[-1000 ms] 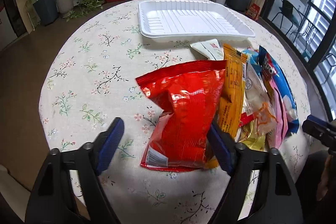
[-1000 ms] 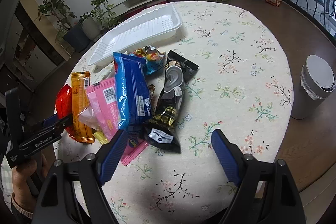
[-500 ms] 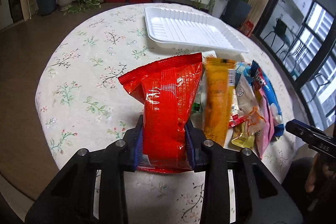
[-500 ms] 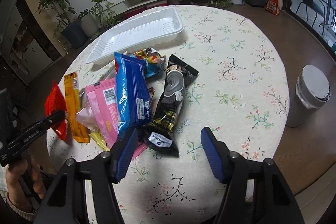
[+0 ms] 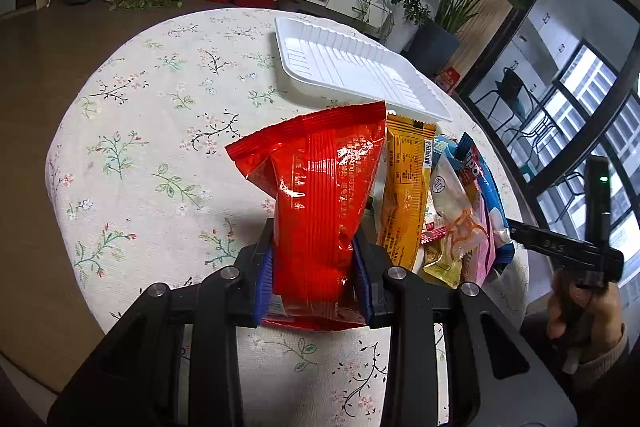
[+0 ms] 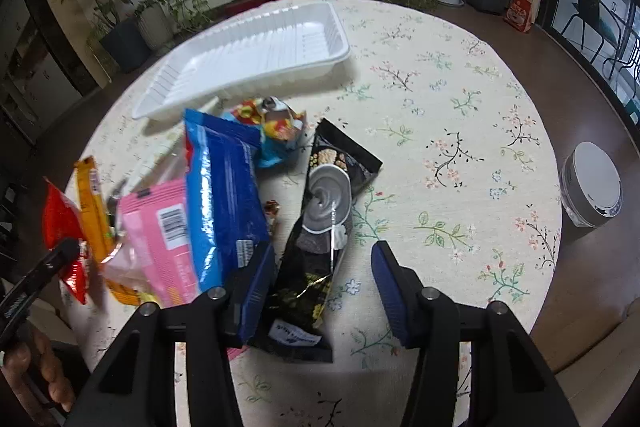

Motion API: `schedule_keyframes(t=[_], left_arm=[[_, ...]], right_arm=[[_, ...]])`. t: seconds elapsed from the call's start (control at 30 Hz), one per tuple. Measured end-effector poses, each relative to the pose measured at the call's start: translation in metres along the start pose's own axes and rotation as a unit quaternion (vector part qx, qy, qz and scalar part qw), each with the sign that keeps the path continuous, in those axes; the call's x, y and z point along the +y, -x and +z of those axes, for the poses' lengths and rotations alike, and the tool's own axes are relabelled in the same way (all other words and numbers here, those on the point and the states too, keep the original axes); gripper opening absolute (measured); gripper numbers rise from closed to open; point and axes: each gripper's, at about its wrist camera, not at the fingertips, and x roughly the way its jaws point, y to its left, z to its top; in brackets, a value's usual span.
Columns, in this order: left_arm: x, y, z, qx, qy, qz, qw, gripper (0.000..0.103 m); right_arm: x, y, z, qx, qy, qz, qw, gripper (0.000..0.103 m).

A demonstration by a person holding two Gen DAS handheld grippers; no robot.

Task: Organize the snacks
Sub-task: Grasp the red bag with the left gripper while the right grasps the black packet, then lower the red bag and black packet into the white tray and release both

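My left gripper (image 5: 314, 247) is shut on the lower part of a red snack bag (image 5: 320, 179), which stands up from the flowered tablecloth. Beside it lie an orange packet (image 5: 404, 187) and several more snacks. In the right wrist view my right gripper (image 6: 322, 259) straddles the lower end of a black packet (image 6: 324, 195). Its jaws are closing. The left pad is at the packet's edge and the right pad stands well apart. A blue packet (image 6: 224, 195) and a pink packet (image 6: 160, 239) lie just left of it. The white tray (image 6: 256, 51) sits empty at the far side.
The round table (image 6: 460, 107) drops off close behind both grippers. A white bin (image 6: 592, 195) stands on the floor to the right. Potted plants and a low TV bench line the far wall. A small colourful packet (image 6: 276, 123) lies near the tray.
The left jaws closed onto the red bag and tipped it upright. The right gripper moved in over the black packet, and its jaws narrowed around it.
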Motion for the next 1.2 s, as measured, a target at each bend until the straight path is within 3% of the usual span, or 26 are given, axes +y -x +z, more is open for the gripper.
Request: schedule_keyframes(t=[0.1,0.23,0.3,0.5,0.93,1.07,1.2], left_arm=[[0.000,-0.003,0.001,0.003,0.000,-0.002,1.0000,0.031],[0.000,-0.004,0.000,0.005,0.002,-0.005,1.0000,0.031],[0.001,-0.005,0.001,0.006,0.001,-0.004,1.0000,0.031],[-0.006,-0.007,-0.001,0.009,-0.013,0.002,0.9999,0.031],[0.007,0.013,0.004,0.001,0.022,-0.008,0.9997,0.030],[0.018,0.026,0.024,-0.007,0.034,-0.010,0.9994,0.030],[0.019,0.038,0.063,-0.022,0.015,0.000,0.9997,0.030]], right_arm=[[0.002,-0.010,0.001,0.013,0.006,0.002,1.000,0.052],[0.016,-0.018,-0.005,0.015,0.053,-0.037,0.998,0.044],[0.016,-0.018,-0.007,0.011,0.058,-0.035,0.998,0.034],[0.005,-0.013,-0.007,0.014,0.040,-0.016,0.999,0.025],[-0.030,0.036,-0.008,-0.046,-0.016,0.040,0.998,0.023],[-0.050,0.051,0.007,-0.064,-0.032,0.046,0.996,0.023],[-0.067,0.062,0.037,-0.086,-0.047,0.051,0.994,0.023]])
